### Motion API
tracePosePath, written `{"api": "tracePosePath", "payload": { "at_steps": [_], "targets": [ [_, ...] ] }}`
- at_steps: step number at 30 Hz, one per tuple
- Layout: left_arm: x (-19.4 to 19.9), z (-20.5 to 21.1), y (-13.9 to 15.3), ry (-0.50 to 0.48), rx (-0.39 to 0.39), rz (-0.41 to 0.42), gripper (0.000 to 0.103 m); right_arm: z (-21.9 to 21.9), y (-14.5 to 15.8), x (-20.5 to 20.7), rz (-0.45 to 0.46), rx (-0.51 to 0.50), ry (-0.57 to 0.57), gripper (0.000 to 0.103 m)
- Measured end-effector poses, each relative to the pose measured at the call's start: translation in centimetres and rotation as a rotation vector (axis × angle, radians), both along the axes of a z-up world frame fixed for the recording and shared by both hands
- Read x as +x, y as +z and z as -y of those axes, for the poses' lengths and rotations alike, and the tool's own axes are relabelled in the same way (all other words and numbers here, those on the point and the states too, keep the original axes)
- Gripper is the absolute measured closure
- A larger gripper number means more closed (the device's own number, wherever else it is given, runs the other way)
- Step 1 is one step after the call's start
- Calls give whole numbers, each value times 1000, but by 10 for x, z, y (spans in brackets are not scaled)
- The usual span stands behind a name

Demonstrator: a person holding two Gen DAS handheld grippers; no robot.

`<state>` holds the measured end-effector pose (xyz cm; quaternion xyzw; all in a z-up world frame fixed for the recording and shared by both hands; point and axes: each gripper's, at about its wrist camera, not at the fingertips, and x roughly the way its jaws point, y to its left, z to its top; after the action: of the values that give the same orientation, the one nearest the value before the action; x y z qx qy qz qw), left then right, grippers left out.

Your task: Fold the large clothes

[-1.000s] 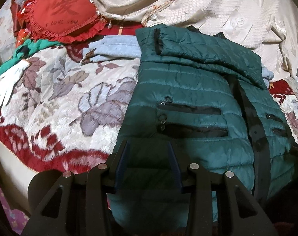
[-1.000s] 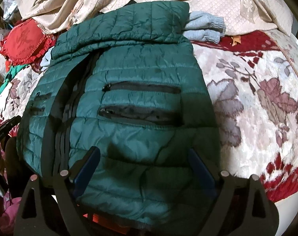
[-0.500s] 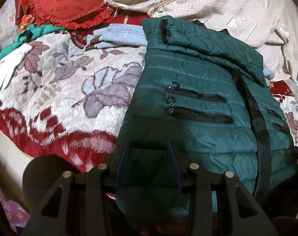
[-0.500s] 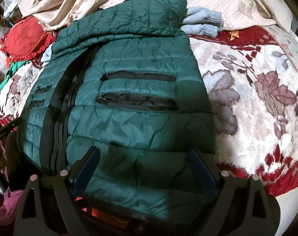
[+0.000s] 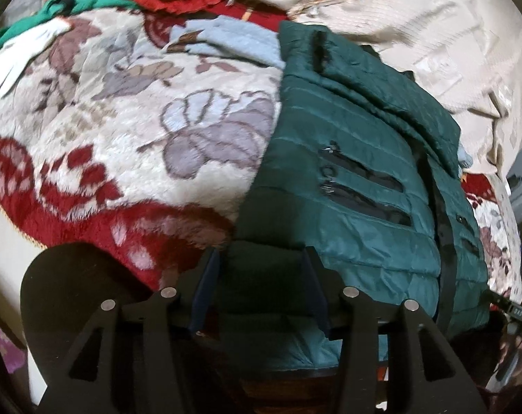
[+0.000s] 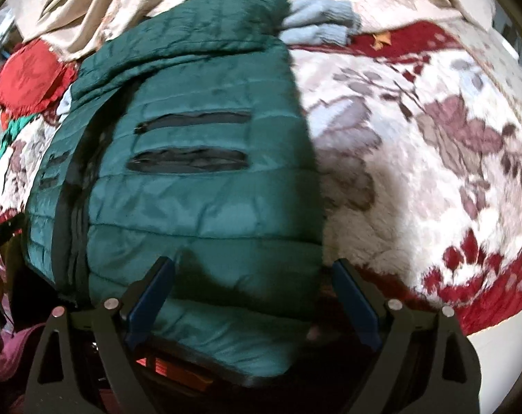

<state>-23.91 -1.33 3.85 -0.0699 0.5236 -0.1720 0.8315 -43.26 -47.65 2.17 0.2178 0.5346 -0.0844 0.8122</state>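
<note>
A dark green quilted puffer jacket (image 5: pixel 357 186) lies front up on a floral bed blanket, with its zip pockets showing and its hem hanging over the near bed edge. It also fills the right wrist view (image 6: pixel 198 179). My left gripper (image 5: pixel 261 258) stands at the jacket's hem on its left side, jaws partly open with the hem fabric between them. My right gripper (image 6: pixel 254 269) is wide open at the hem on the jacket's right side, with the fabric between its fingers.
The floral red and cream blanket (image 5: pixel 122 145) covers the bed, also in the right wrist view (image 6: pixel 433 158). A light blue knit garment (image 6: pixel 319 24) lies under the jacket's top. A red heart cushion (image 6: pixel 26 76), green cloth (image 5: pixel 71 3) and cream quilt (image 5: pixel 416 24) lie beyond.
Both grippers have drawn back toward the near bed edge. The jacket's hem now hangs further over the edge. The jaw openings look unchanged.
</note>
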Motion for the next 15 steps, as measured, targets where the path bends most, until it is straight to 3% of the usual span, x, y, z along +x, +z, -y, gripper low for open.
{"api": "tracePosePath", "payload": {
  "at_steps": [5,15],
  "targets": [
    [3,-1,-10,-6,-43,-41,71,10,-8,-2,-8,23,-19,8],
    [0,5,-16,-30,-17,-48,68,12,-17,1,-20,73,-18,7]
  ]
}}
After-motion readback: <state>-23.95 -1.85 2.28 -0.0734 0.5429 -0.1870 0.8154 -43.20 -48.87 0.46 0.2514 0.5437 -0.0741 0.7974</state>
